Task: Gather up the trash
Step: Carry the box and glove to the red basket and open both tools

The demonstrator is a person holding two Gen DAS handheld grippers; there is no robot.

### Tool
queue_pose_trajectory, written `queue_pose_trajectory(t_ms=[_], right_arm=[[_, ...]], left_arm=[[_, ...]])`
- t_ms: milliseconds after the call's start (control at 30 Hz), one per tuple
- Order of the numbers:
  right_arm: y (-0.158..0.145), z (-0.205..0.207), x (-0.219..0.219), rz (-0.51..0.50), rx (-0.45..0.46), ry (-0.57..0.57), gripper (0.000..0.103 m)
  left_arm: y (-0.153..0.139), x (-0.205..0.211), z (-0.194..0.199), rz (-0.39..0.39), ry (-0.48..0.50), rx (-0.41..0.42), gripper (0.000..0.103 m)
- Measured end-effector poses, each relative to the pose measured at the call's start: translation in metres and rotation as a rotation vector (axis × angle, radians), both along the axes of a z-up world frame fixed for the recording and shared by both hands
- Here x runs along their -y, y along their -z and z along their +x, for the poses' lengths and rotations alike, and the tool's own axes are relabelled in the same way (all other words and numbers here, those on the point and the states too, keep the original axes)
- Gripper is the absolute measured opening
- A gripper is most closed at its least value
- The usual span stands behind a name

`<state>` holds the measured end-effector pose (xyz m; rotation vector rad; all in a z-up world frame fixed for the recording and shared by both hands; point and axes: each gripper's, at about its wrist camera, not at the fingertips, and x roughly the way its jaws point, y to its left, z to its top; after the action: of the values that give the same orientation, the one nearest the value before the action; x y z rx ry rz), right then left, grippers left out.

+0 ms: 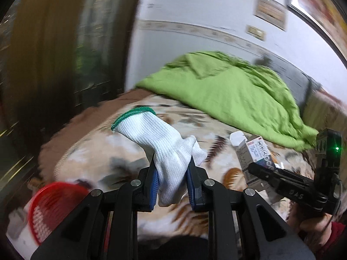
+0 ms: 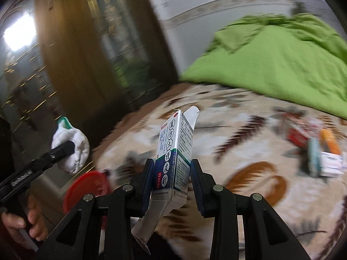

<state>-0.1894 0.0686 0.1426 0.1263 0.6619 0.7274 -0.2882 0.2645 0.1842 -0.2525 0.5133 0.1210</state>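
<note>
L gripper (image 1: 172,164) is closed down on a white knit glove (image 1: 164,143) w/ green cuff; jaws pinch it partway along, cuff end sticking up and fwd-left past the tips, finger end hanging back between the blue pads (image 1: 154,182); glove is off the bed, held above the leaf-print bedspread (image 1: 104,151); below and to the left of this gripper, a red mesh basket (image 1: 52,203), blurred, at the bed edge; R gripper (image 2: 172,166) is clamped on a small white-and-blue carton (image 2: 174,149) w/ printed Chinese text, box roughly upright, jaws narrowed to box width w/ pads against both sides, top flap open above the tips, bottom flap (image 2: 149,221) torn open and hanging down btwn the fingers; carton is lifted clear of the bedspread; fwd and right of R gripper, a loose cluster of other litter (image 2: 316,149) on the spread: red, teal, orange and white packets, too blurred to ID; green blanket (image 2: 275,58) heaped beyond that, at the far side near the wall; seen from R cam, L gripper and glove sit off to the left w/ a hand (image 2: 26,221) on its grip, red basket just below them; from L cam, R gripper w/ carton sits to the right, near but not touching.
</note>
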Motion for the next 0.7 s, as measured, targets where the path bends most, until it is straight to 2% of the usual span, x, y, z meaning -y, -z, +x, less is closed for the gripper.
queue_pose_trajectory(t_ms=[300,500,533,567,600,633,667,700], right_arm=[[0.006,-0.029,-0.114,-0.007,-0.096,-0.316,0.036],[0.026,-0.043,-0.182,-0.057,-0.147,-0.449,0.039],[0.029,-0.043,-0.192,-0.062,-0.156,-0.462,0.042],[0.034,-0.042,-0.198,-0.057,-0.172,-0.477,0.046],[0.039,-0.040,-0.207,-0.043,-0.201,-0.506,0.051],[0.044,-0.037,-0.213,-0.046,-0.220,-0.515,0.059],[0.048,-0.035,-0.216,-0.067,-0.221,-0.494,0.060],[0.048,-0.033,-0.214,-0.069,-0.223,-0.480,0.060]], left_arm=[[0.036,-0.105,-0.073,-0.058,-0.297,-0.141,0.021],[0.061,-0.139,-0.092,-0.101,-0.377,-0.207,0.021],[0.064,-0.143,-0.094,-0.112,-0.380,-0.214,0.022],[0.067,-0.146,-0.094,-0.117,-0.383,-0.223,0.026],[0.070,-0.148,-0.095,-0.122,-0.389,-0.234,0.040],[0.071,-0.149,-0.094,-0.128,-0.395,-0.235,0.049],[0.072,-0.150,-0.096,-0.141,-0.401,-0.227,0.062],[0.071,-0.151,-0.096,-0.145,-0.405,-0.219,0.063]])
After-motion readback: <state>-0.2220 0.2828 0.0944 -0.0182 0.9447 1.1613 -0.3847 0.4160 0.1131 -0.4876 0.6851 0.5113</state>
